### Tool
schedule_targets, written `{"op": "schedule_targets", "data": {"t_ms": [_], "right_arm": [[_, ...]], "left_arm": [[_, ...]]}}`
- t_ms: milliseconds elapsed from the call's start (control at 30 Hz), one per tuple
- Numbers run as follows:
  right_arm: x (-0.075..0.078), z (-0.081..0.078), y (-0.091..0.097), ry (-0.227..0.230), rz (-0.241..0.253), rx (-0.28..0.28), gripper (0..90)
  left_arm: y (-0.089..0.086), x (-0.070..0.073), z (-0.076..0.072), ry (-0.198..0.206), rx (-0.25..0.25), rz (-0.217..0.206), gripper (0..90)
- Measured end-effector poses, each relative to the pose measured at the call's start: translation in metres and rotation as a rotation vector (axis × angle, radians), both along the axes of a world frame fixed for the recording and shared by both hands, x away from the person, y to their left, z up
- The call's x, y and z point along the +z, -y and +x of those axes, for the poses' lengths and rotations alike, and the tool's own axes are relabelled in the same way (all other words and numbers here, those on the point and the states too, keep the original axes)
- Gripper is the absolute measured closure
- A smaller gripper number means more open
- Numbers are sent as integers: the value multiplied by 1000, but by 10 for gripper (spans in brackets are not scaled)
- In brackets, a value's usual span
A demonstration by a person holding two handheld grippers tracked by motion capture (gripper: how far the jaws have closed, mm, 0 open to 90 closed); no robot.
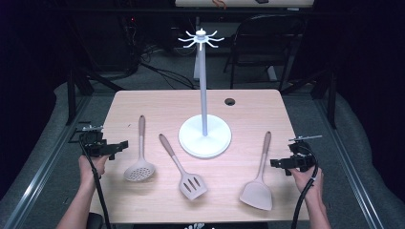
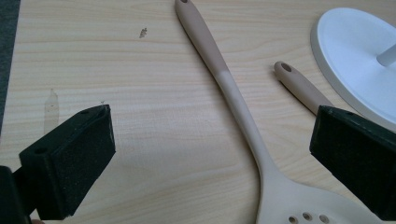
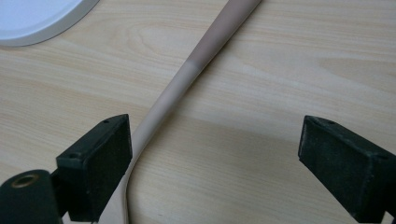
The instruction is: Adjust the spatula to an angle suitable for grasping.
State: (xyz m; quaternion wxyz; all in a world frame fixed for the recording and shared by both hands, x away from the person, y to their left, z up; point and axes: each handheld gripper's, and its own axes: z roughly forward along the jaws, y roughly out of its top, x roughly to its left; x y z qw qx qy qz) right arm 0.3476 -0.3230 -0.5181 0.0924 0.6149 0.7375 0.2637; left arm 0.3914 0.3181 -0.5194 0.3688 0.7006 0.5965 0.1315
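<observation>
From above: white stand (image 1: pixel 205 136) mid-table; skimmer (image 1: pixel 140 164) left of base, slotted turner (image 1: pixel 187 177) in front, spatula (image 1: pixel 259 189) right. Left gripper (image 1: pixel 114 148), right gripper (image 1: pixel 279 163) hover outside. Left gripper view: jaws wide, empty; your sweep could knock skimmer handle. Right gripper view: jaws wide, empty; spatula handle may roll.

Dark lab: cables (image 1: pixel 157 71), rig frame (image 1: pixel 71 86)

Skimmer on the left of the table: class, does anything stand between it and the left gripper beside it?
No. The left gripper is open beside the skimmer, with bare table between them. The slotted turner and the stand lie beyond the skimmer, not in the way.
</observation>
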Motion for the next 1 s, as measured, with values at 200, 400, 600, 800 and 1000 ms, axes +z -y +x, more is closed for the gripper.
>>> {"op": "schedule_targets", "data": {"t_ms": [200,400,600,800,1000], "right_arm": [[1,1,-12,-6,-27,9,140],[-1,4,-21,-25,-33,22,157],[-3,8,-32,-36,-63,57,192],[-5,11,-47,-51,-68,96,207],[-8,16,-58,-75,-118,112,334]], "left_arm": [[4,-1,1,-9,-31,19,0],[3,-1,1,-12,-27,28,1],[6,-3,1,-15,-29,47,1],[6,-1,1,-2,-29,63,1],[4,-2,0,-5,-26,63,2]]}}
